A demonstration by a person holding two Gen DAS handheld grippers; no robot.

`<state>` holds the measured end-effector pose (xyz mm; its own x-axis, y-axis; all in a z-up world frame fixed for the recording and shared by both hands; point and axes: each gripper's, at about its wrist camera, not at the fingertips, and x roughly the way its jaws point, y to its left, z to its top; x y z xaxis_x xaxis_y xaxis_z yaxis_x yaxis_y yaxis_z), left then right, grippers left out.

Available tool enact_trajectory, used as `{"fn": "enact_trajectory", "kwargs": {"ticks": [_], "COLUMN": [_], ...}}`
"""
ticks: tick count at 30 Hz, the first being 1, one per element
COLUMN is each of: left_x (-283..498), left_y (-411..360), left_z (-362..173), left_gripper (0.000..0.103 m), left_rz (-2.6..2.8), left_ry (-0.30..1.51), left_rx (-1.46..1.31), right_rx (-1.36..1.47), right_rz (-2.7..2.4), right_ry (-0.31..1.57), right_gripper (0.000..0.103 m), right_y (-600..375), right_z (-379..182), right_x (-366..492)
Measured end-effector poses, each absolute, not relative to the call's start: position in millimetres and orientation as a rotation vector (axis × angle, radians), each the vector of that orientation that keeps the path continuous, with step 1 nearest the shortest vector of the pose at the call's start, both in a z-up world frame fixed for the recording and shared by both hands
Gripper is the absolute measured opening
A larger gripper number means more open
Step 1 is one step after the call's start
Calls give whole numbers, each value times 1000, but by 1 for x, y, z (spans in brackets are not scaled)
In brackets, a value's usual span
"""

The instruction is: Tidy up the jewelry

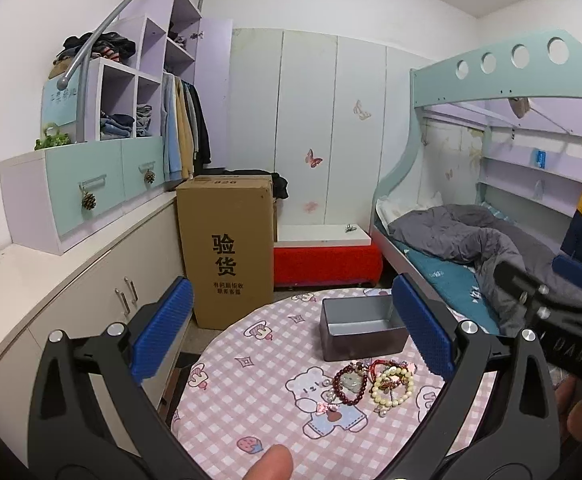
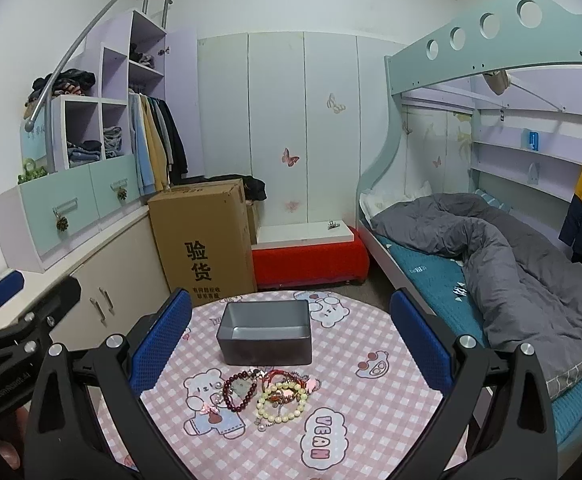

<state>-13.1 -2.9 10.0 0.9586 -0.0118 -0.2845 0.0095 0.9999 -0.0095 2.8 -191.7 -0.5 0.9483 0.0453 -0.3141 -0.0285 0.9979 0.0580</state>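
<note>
Left wrist view: left gripper (image 1: 293,332) jaws spread wide, nothing between the pads, hovering above the bench (image 1: 251,408). Right wrist view: right gripper (image 2: 291,338) likewise gaping and empty, above the same round bench with its pink checked cloth.

Jewelry (image 2: 273,394) lies in one tangled heap on the cloth, near the front: dark red bead bracelet (image 2: 240,394), cream bead bracelet (image 2: 281,404), red cord and small charms mixed in. Grey box (image 2: 265,332) stands just behind the heap, apart from it, interior bare as far as visible.

Judgement: nothing sorted yet; every piece remains to be separated and placed, presumably in the box.
</note>
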Motion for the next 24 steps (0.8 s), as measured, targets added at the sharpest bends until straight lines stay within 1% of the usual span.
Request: {"fn": "enact_trajectory", "kwargs": {"ticks": [9, 14, 17, 20, 24], "left_x": [-17, -9, 7, 32, 55], "left_y": [-3, 8, 13, 14, 11], "left_z": [22, 18, 1, -34, -75], "left_gripper": [97, 97, 97, 97, 97], "left_rz": [-27, -56, -58, -62, -68], "left_ry": [279, 302, 353, 468, 576], "left_rx": [21, 11, 25, 33, 52], "right_rx": [57, 48, 41, 51, 27], "right_rz": [48, 31, 1, -14, -16], "right_ry": [294, 295, 316, 409, 508], "right_gripper": [96, 96, 96, 96, 96], "right_y": [-189, -187, -196, -207, -212], "right_z": [26, 32, 20, -6, -39], "right_x": [2, 2, 3, 16, 32]}}
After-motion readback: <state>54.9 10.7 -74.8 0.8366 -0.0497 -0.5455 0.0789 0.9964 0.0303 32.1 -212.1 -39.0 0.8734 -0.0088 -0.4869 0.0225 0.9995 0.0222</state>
